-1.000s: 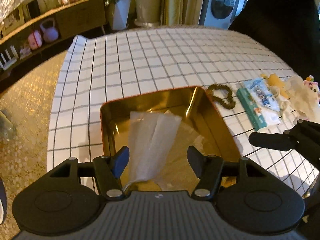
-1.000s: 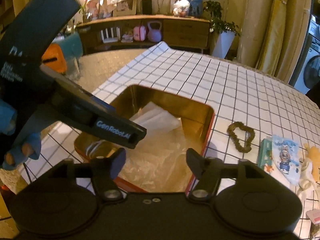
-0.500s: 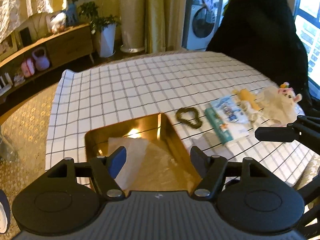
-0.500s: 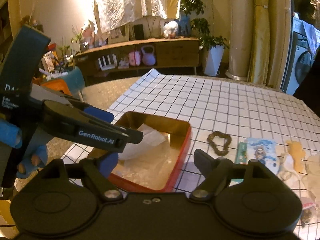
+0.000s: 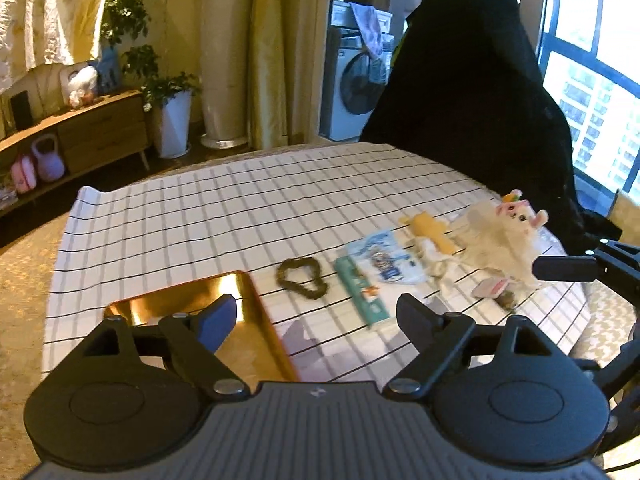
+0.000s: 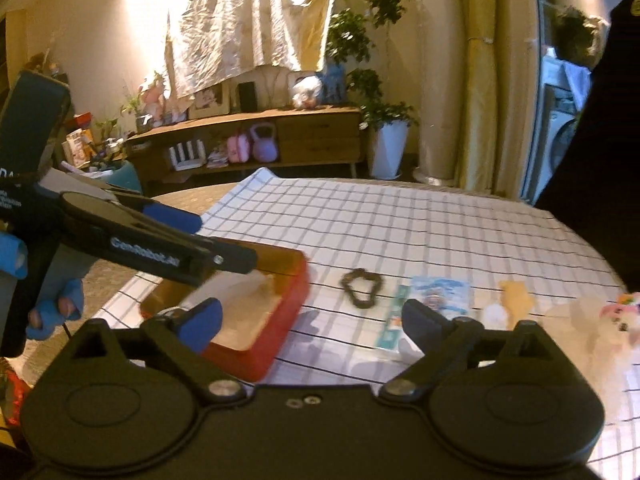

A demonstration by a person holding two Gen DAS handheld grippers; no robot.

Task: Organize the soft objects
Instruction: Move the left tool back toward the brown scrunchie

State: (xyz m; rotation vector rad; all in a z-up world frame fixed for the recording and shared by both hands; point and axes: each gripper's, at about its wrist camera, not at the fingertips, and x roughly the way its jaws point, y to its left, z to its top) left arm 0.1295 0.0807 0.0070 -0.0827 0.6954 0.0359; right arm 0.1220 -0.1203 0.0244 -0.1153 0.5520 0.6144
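A red tin with a gold inside (image 5: 240, 292) (image 6: 280, 320) sits on the checked tablecloth at the near left, with a clear plastic bag (image 6: 240, 304) lying in it. Right of it lie a dark green scrunchie (image 5: 302, 278) (image 6: 361, 290), a teal packet (image 5: 362, 298), a blue-and-white tissue pack (image 5: 386, 258) (image 6: 440, 292), a yellow soft toy (image 5: 434, 230) (image 6: 516, 300) and a white plush with a pink face (image 5: 504, 236) (image 6: 612, 328). My left gripper (image 5: 316, 320) is open and empty above the tin's right edge. My right gripper (image 6: 312, 320) is open and empty above the tin and scrunchie.
The round table (image 5: 240, 208) has its checked cloth over most of it. A person in black (image 5: 472, 92) stands at the far right edge. A wooden sideboard (image 6: 280, 136), potted plants and a washing machine (image 5: 356, 84) lie beyond the table.
Both grippers have lifted and pulled back from the tin and swung to the right. The plastic bag stays in the tin. More of the row of soft objects shows now.
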